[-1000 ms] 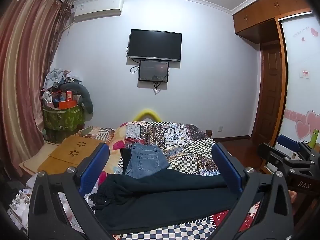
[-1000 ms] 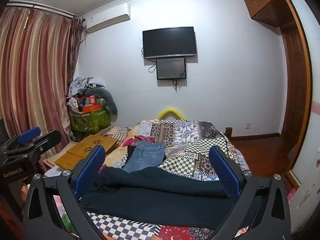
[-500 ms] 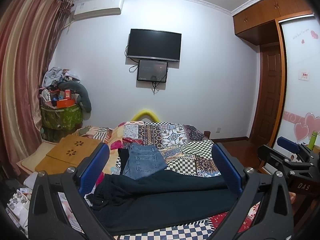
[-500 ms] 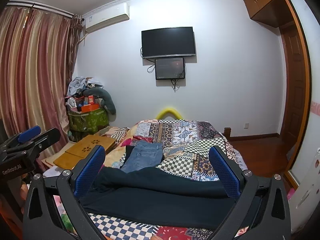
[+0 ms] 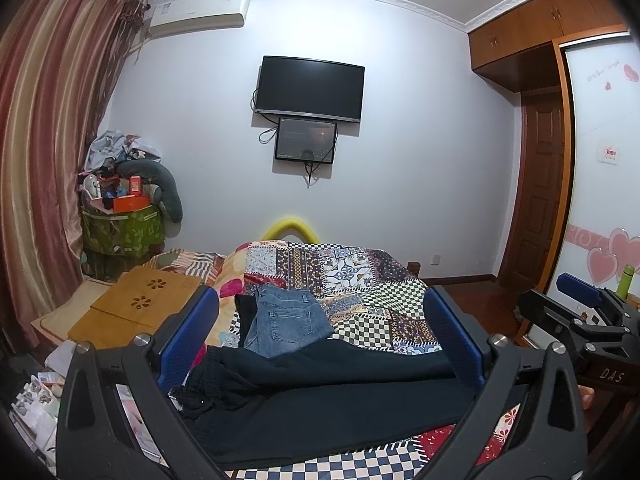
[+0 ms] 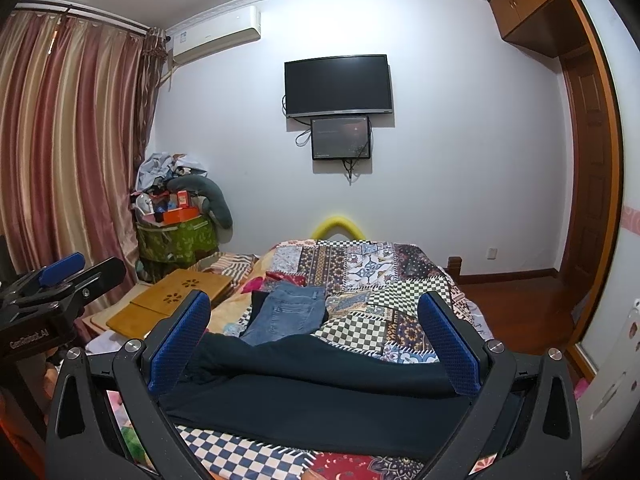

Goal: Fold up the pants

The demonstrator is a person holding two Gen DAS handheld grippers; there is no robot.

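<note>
Dark navy pants (image 5: 332, 400) lie spread across the near end of the bed, waistband bunched at the left; they also show in the right wrist view (image 6: 320, 396). Folded blue jeans (image 5: 286, 320) lie just behind them, seen too in the right wrist view (image 6: 286, 314). My left gripper (image 5: 320, 336) is open and empty, held above the dark pants. My right gripper (image 6: 314, 338) is open and empty, also above the pants. Each gripper shows at the edge of the other's view.
The bed has a patchwork quilt (image 5: 360, 280) with a yellow headboard curve (image 5: 290, 228). Wooden lap desks (image 5: 140, 308) lie left of the bed. A cluttered green bin (image 5: 122, 228) stands by the curtains. A TV (image 5: 310, 88) hangs on the far wall.
Both views have shifted very slightly; the grippers stay open and the pants have not moved.
</note>
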